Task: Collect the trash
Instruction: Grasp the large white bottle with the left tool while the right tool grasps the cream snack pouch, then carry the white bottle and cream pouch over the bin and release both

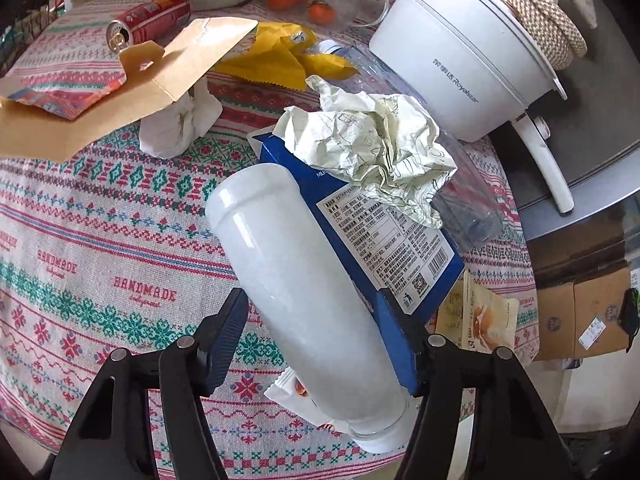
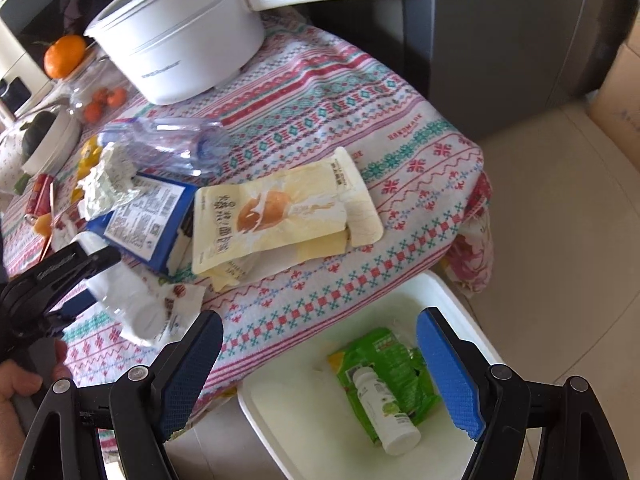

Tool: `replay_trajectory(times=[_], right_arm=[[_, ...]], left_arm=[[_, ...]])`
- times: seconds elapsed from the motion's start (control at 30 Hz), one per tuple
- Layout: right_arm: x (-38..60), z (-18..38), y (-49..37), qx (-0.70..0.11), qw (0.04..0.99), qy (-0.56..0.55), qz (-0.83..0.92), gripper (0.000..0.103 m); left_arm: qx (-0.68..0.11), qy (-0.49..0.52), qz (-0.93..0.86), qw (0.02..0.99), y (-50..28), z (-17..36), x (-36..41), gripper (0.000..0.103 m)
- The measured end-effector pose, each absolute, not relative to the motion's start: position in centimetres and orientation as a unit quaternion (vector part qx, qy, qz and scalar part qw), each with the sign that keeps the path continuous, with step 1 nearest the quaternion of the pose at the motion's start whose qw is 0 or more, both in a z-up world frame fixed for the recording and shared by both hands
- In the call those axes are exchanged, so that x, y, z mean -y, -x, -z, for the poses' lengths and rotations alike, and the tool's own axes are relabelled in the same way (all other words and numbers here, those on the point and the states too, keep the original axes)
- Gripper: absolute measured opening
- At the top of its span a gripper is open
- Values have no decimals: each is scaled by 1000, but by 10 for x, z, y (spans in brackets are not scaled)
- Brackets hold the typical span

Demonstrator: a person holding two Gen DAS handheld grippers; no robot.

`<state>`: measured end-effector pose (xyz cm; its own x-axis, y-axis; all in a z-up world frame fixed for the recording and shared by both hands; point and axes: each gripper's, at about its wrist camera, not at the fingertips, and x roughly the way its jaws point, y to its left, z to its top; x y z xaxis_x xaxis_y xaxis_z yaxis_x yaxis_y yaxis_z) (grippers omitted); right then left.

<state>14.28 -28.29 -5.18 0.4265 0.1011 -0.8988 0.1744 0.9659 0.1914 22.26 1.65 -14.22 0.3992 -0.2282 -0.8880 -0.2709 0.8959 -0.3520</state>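
Left gripper (image 1: pixel 312 320) has its jaws spread either side of the frosted white plastic bottle (image 1: pixel 304 276), lying on the patterned-cloth counter (image 1: pixel 100 248) against the blue carton (image 1: pixel 380 216). Left pad looks clear of it; right pad contact can't tell. Close squarely on the body w/o snagging the carton, then lift. Right gripper (image 2: pixel 340 372): jaws spread, empty, over the white bin (image 2: pixel 280 392), near right.
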Motion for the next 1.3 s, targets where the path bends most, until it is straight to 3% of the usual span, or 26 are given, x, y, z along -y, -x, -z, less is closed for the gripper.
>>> replay_trajectory(times=[0.23,0.5,0.63,1.0,1.23,1.3], right_arm=[[300,74,-159,-546,814,-196,25,84],[288,103,-179,-546,790,-278,-4,82],[276,118,-190,-544,780,-308,-22,66],[277,147,-210,-515,763,-390,-18,44],[283,159,-210,-513,748,-421,-29,12],[283,154,-208,-515,758,-399,-27,10]], left_arm=[[-558,165,24,812,-210,128,-16,56],[-564,107,62,816,-184,119,-28,53],[-563,97,63,819,-177,114,-38,53],[-551,68,79,828,-162,100,-47,53],[-539,48,90,836,-152,91,-39,52],[-535,43,93,838,-149,89,-38,52]])
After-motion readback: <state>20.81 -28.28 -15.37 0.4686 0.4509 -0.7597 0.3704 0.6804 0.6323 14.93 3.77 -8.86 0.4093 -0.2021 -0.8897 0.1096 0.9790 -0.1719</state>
